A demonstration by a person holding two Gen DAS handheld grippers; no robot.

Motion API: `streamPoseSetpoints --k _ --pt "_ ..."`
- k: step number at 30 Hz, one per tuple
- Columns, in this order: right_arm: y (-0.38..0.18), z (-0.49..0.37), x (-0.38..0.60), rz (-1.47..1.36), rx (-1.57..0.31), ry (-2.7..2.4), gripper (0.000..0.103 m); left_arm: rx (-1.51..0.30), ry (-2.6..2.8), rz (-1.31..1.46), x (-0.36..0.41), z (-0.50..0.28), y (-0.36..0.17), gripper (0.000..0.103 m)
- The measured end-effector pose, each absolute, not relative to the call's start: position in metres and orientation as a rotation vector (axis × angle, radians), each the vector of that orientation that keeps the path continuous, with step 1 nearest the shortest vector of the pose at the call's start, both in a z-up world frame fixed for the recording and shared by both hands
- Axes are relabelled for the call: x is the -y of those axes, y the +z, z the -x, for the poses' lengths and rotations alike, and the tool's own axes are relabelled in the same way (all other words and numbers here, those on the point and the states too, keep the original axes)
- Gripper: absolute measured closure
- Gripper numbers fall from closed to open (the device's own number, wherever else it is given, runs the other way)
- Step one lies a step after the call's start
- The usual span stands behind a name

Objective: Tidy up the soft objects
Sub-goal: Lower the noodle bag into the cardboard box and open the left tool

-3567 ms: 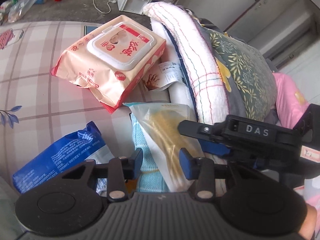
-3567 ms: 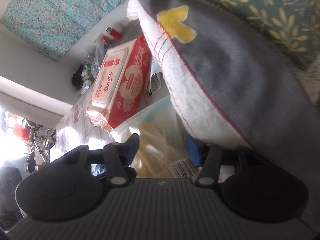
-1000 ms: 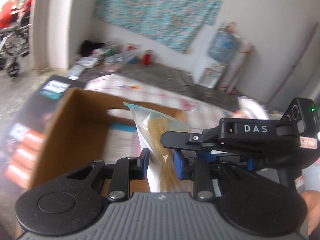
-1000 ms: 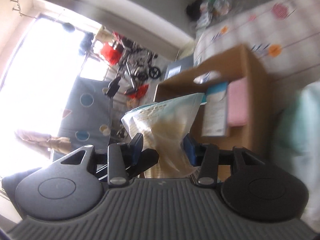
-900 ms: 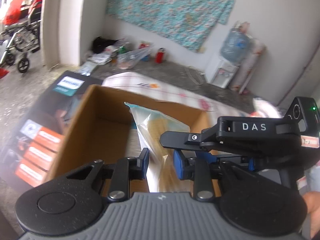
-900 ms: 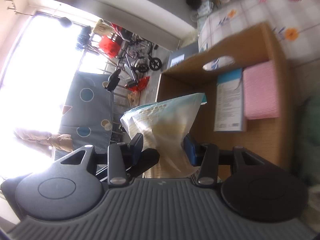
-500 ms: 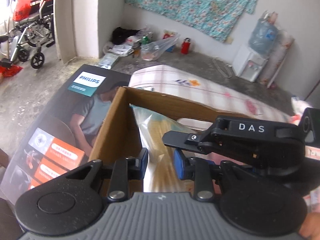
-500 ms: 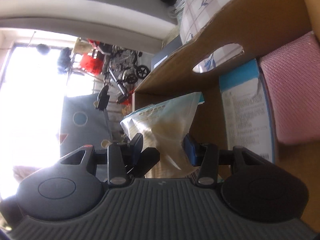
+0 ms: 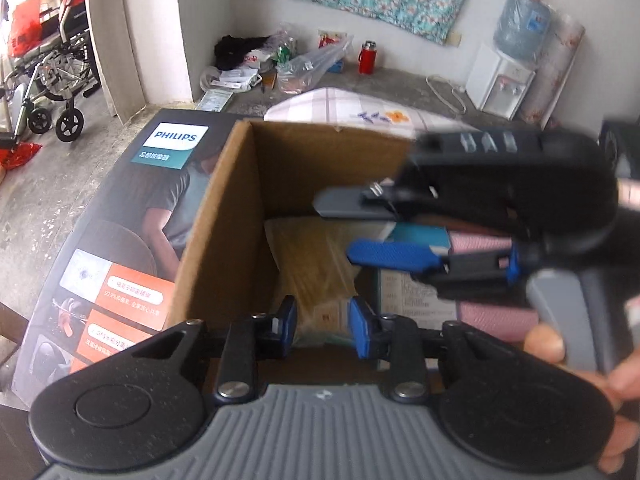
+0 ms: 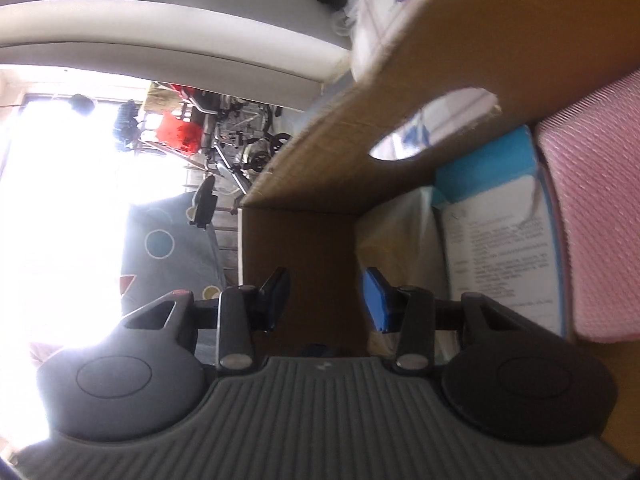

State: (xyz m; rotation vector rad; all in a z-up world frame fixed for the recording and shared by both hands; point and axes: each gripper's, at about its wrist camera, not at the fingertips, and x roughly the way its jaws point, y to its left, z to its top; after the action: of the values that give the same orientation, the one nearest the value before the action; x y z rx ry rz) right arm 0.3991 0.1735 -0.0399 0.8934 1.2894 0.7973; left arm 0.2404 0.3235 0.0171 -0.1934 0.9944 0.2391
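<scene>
"PHILIPS" lettering (image 9: 176, 136) marks the dark panel beside the cardboard box (image 9: 224, 216).

Materials and finishes inside and around the box

Raw brown corrugated cardboard, matt, is seen on the inner walls of the box (image 9: 224, 216); its outer face carries a glossy dark printed skin. A clear glossy plastic film bag (image 9: 316, 264) is noted over a yellowish fibrous filling. A pink pack (image 10: 596, 232) shows a fine woven, cloth-like texture. Smooth printed paper or film covers the blue-and-white packet (image 10: 500, 224). Matt black plastic with a ribbed grey grip and blue rubbery pads (image 9: 358, 332) is recorded on the left gripper (image 9: 322, 322). Rough grey concrete forms the floor (image 9: 36, 184).
</scene>
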Motion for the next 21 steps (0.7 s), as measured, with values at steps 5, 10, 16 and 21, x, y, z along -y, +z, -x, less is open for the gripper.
streamPoseSetpoints --k 5,10,16,21 --pt "-0.050 -0.397 -0.188 -0.803 -1.350 0.750 0.066 -1.111 0.284 0.159 -0.319 -0.248 -0.011 0.074" --pt "-0.054 -0.397 -0.188 -0.780 -1.395 0.730 0.064 -1.118 0.297 0.168 -0.313 -0.237 -0.005 0.075" --pt "-0.035 -0.386 -0.176 -0.820 -1.373 0.780 0.064 -1.023 0.308 0.185 -0.304 -0.212 0.032 0.058" --pt "0.002 -0.373 -0.147 -0.833 -1.313 0.861 0.062 -0.949 0.276 0.192 -0.281 -0.185 0.065 0.041"
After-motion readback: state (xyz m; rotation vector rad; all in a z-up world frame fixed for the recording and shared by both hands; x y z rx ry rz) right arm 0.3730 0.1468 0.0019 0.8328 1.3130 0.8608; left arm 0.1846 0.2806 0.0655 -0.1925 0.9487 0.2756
